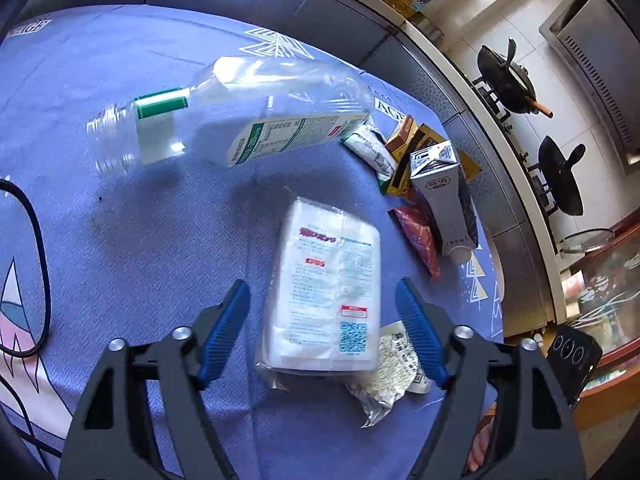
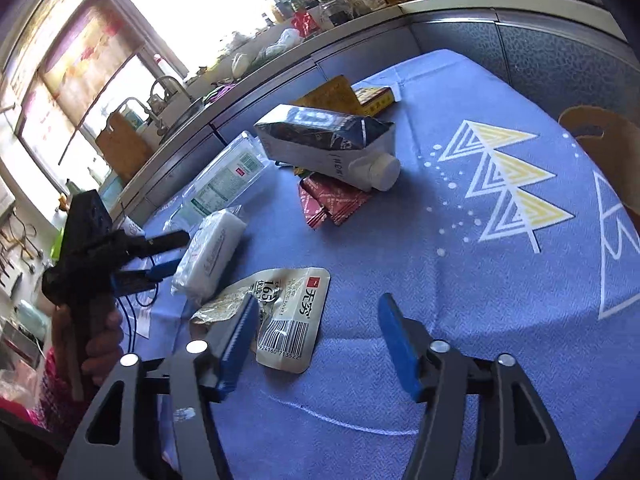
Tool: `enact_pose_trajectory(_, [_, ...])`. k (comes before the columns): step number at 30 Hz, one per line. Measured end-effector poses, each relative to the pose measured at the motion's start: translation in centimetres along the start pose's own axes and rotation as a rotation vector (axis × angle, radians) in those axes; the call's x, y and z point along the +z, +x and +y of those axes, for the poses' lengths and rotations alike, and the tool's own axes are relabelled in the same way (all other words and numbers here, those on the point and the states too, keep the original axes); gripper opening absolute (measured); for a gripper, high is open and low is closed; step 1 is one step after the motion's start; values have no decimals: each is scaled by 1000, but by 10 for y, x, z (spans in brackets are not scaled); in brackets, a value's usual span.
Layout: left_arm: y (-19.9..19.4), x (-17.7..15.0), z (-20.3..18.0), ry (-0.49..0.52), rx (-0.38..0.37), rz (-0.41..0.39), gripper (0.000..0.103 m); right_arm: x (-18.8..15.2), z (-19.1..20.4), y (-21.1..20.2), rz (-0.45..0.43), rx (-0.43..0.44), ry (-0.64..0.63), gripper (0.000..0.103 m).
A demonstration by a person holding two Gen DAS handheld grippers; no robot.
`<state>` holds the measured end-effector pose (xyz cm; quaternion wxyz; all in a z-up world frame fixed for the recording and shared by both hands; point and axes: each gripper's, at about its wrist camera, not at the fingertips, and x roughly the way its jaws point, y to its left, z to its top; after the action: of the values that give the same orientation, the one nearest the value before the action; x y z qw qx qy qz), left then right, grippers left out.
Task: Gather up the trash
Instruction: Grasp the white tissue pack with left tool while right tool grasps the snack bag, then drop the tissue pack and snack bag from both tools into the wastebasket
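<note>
The left claw (image 1: 322, 330) is standing wide open, its blue pads (image 1: 224, 332) flanking a white plastic-wrapped pack (image 1: 324, 292) without pressing on it; the pack is lying flat on the blue patterned cloth (image 1: 120, 220) covering the counter. The right claw (image 2: 316, 344) is also standing open and gripping nothing, its left pad hovering over the edge of a flattened foil pouch (image 2: 292, 320) bearing a barcode, which is lying just beside the white pack. In the right wrist view a person's hand (image 2: 102, 344) is gripping the handle of the left tool. Farther out, an empty clear plastic bottle (image 1: 224, 112) with a green band and no cap is lying on its side on the cloth. To its right, a silver carton (image 1: 444, 200) with a white screw cap is resting tipped over on a red wrapper (image 1: 418, 236), with yellow and brown boxes (image 1: 416, 140) clustered behind it. A black cable (image 1: 40, 240) is looping across the cloth at the left edge. Beyond the counter, two dark pans (image 1: 508, 80) are sitting on a stove.
</note>
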<state>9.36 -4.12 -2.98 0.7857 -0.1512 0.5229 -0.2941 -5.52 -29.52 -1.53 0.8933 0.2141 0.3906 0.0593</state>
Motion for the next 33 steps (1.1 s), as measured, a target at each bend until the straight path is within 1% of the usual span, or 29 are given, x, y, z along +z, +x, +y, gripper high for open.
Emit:
enact_pose_trajectory(2, [4,4,-16,35,22,-5,77,-3,13,7,31,-8,-55,66])
enact_pose_trajectory(5, [18,5,-39,125,99,4,77,-14,33,12,63,-28,-144,66])
enact_pose_trajectory(6, [23,5,-44,150,120,9,77,-19,38,13,79,-19,-153,66])
enact_pose_trajectory(7, [29,3,-47,173,142,13,77,-23,40,13,100,-7,-139,66])
enact_pose_trajectory(8, [34,0,-49,195,163,15,77,-25,38,12,116,27,-108,63])
enact_pose_trajectory(10, [42,-3,-50,225,198,23,68,-30,27,8,153,110,1,57])
enact_pose_trajectory(11, [44,-5,-48,237,204,20,66,-33,19,8,174,150,77,53])
enact_pose_trajectory(12, [44,-6,-47,242,197,9,65,-38,11,9,189,191,150,51])
enact_pose_trajectory(13, [43,-7,-47,249,193,1,63,-42,6,11,201,215,201,50])
enact_pose_trajectory(14, [43,-8,-46,259,190,-2,62,-44,3,16,214,223,237,47])
enact_pose_trajectory(15, [43,-9,-46,270,188,-3,61,-44,2,19,209,233,266,44])
enact_pose_trajectory(17, [41,-11,-45,278,176,-1,60,-37,-1,25,193,240,310,45])
enact_pose_trajectory(19, [39,-11,-42,275,161,4,59,-25,-5,30,152,245,342,45])
enact_pose_trajectory(20, [37,-14,-41,276,155,6,59,-22,-6,33,142,250,355,43])
enact_pose_trajectory(22, [34,-19,-39,284,150,6,58,-15,-10,46,149,267,392,13])
enact_pose_trajectory(23, [33,-22,-38,285,150,4,58,-14,-11,52,170,270,400,4])
enact_pose_trajectory(25, [26,-24,-34,270,139,3,58,-12,-14,53,159,289,419,4])
enact_pose_trajectory(28, [15,-25,-27,218,55,25,57,-11,-18,38,125,297,409,3])
enact_pose_trajectory(31, [7,-28,-34,230,10,29,57,-10,-22,15,69,288,388,2])
enact_pose_trajectory(33, [5,-31,-46,246,-37,40,57,-13,-30,-9,23,254,364,2])
